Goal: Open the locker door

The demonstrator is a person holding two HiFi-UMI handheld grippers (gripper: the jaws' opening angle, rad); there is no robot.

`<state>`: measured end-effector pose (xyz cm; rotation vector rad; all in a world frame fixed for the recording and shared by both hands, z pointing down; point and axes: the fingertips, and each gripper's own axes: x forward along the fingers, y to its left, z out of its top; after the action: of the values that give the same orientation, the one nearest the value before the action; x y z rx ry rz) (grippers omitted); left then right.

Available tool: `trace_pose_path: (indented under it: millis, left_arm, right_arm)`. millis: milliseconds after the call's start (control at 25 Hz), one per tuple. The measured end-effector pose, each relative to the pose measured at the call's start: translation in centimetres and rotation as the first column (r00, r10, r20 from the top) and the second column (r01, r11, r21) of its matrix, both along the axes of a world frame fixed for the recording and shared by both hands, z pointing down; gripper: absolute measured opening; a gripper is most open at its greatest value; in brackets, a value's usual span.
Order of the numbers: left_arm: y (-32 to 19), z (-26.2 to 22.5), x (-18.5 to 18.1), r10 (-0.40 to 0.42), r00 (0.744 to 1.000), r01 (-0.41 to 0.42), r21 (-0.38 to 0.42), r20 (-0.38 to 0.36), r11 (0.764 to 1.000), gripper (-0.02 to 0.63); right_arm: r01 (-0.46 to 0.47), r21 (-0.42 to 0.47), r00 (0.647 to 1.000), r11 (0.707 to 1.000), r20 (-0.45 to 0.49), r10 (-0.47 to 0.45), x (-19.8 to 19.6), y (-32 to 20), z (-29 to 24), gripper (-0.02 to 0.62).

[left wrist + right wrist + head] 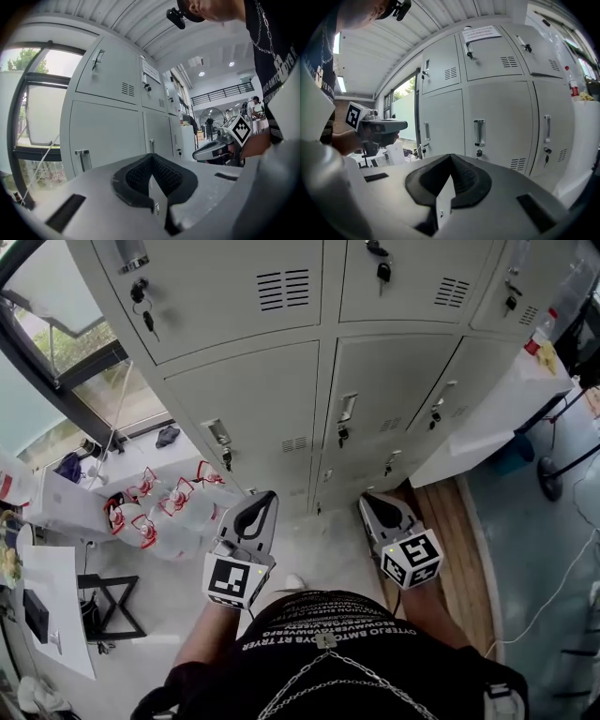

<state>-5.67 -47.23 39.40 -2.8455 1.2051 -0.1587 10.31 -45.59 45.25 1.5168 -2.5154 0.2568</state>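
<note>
Head view steeply down; both gripper views face lockers [253, 399].

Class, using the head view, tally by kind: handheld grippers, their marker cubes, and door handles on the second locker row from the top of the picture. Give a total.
Grippers: 2 (left gripper, right gripper)
Marker cubes: 2
Door handles: 3
Total: 7

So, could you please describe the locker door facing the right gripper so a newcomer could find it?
Start at the wall of grey lockers. Find the upper door with a paper notice taped on it. The locker door directly beneath is the one; its neighbours sit under plain doors.
</note>
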Motion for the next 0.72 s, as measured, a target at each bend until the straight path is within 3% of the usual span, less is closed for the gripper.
trace_pose_path:
  millis: [280,320,400,440,720]
  left_arm:
    - [-3.1,0.6,-1.8,0.054,0.999,-0.054,-0.019,-0.008,0.998,0.0]
    - [-3.2,0.8,-2.1,0.059,0.998,-0.059,-0.023,-0.009,0.998,0.0]
    - [-3.5,1.4,-2.8,0.064,0.998,-0.065,-0.036,-0.006,0.997,0.0]
    - [-3.6,1.7,-3.1,0.066,0.998,-0.066,-0.043,-0.005,0.997,0.0]
    - [-3.5,3.2,-5.3,0.054,0.999,-0.053,-0.062,0.006,0.997,0.0]
  right_arm:
    - [-0.013,0.01,1.0,1.0,-0.01,0.013,-2.0,-7.0,-1.1,-0.005]
    - [-0.013,0.011,1.0,1.0,0.009,0.013,-2.3,-8.0,-1.2,0.01]
    - [-0.014,0.001,0.999,1.0,0.041,0.014,-2.8,-10.1,-1.3,0.162]
    - [-0.022,-0.003,0.999,1.0,0.048,0.022,-2.9,-11.1,-1.3,0.209]
    - [-0.115,-0.007,0.99,0.993,0.08,0.115,-1.0,-16.5,-1.5,0.224]
